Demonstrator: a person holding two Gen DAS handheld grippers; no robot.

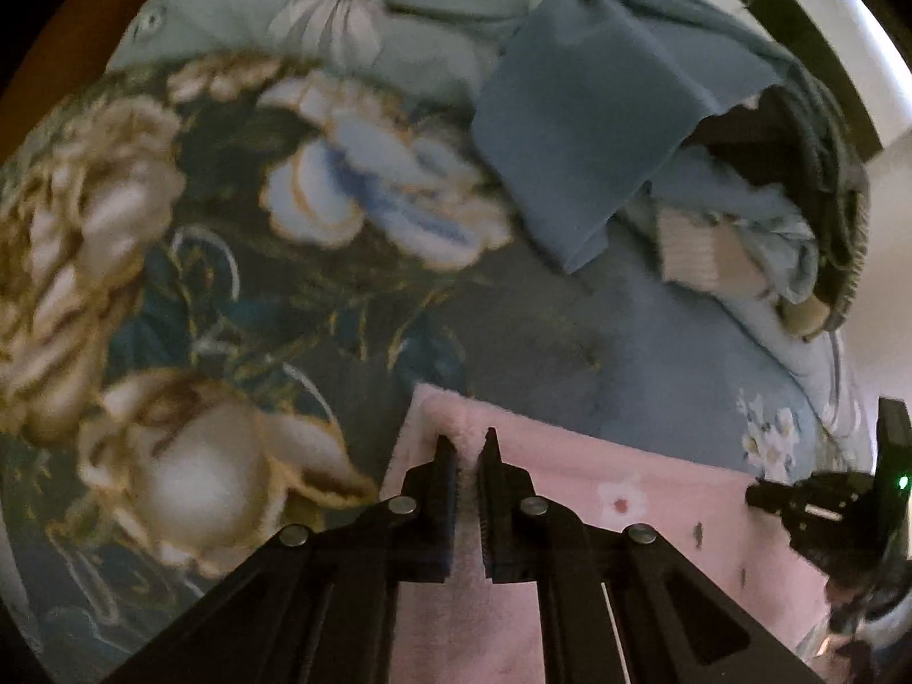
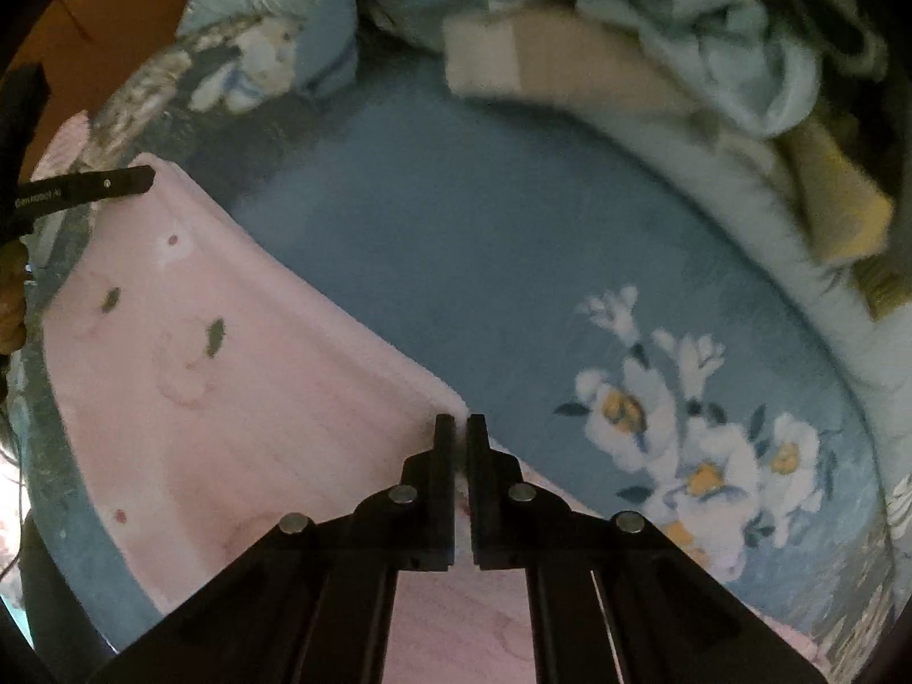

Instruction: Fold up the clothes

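- Left gripper [image 1: 467, 442]: fingers drawn narrow, clamped on one far corner of the pink fleece garment [image 1: 655, 518]; a ridge of pink pile shows between the two pads.
- Right gripper [image 2: 460, 424]: fingers drawn narrow, clamped on the other far corner of the same garment [image 2: 239, 399], where its far edge ends.
- Pink fleece garment: printed with small pale flowers and dark leaf marks; its far edge runs stretched between the two grippers. The cloth spreads from that edge toward both cameras, over the floral bedspread [image 2: 484, 262].
- Floral bedspread: blue ground. A white-and-orange blossom cluster [image 2: 701, 444] lies near the right gripper; large cream and pale-blue blooms [image 1: 365, 194] lie beyond the left gripper.
- Far edge of the bedspread: a heap of other textiles, comprising a plain blue cloth [image 1: 581, 125], a cream ribbed item [image 1: 689, 253] and a dark knit piece [image 1: 832, 182].
- Cross view: the left gripper appears at the left edge of the right wrist view, on the garment corner.
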